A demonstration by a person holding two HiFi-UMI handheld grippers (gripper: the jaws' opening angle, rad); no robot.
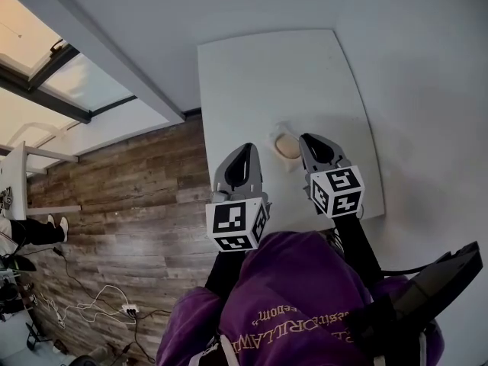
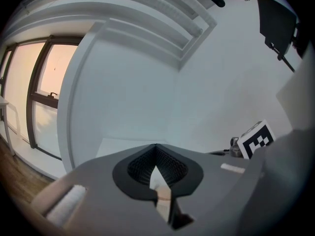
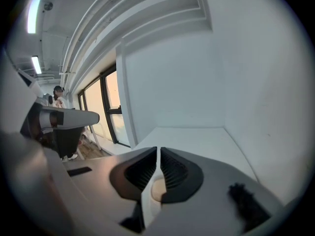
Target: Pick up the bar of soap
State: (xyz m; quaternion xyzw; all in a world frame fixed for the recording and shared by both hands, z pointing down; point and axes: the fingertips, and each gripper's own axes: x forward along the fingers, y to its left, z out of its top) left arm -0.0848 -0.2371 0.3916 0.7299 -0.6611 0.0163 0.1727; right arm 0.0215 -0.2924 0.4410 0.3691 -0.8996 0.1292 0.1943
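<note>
A beige oval bar of soap [image 1: 287, 146] lies on a small white holder on the white table [image 1: 267, 75], near its front edge. In the head view my left gripper [image 1: 248, 147] hangs just left of the soap and my right gripper [image 1: 305, 137] just right of it, both pointing toward the far end of the table. In the left gripper view the left gripper [image 2: 156, 145] is shut with nothing in it. The right gripper [image 3: 158, 149] is shut too, and the soap [image 3: 157, 188] shows below it through the gap behind its tips.
The table stands against a white wall [image 1: 427, 67] on its right. Left of the table is wood-look floor [image 1: 130, 204] with white cables [image 1: 99, 303], and a window [image 1: 46, 67] beyond. A black device [image 1: 442, 280] hangs at my right side.
</note>
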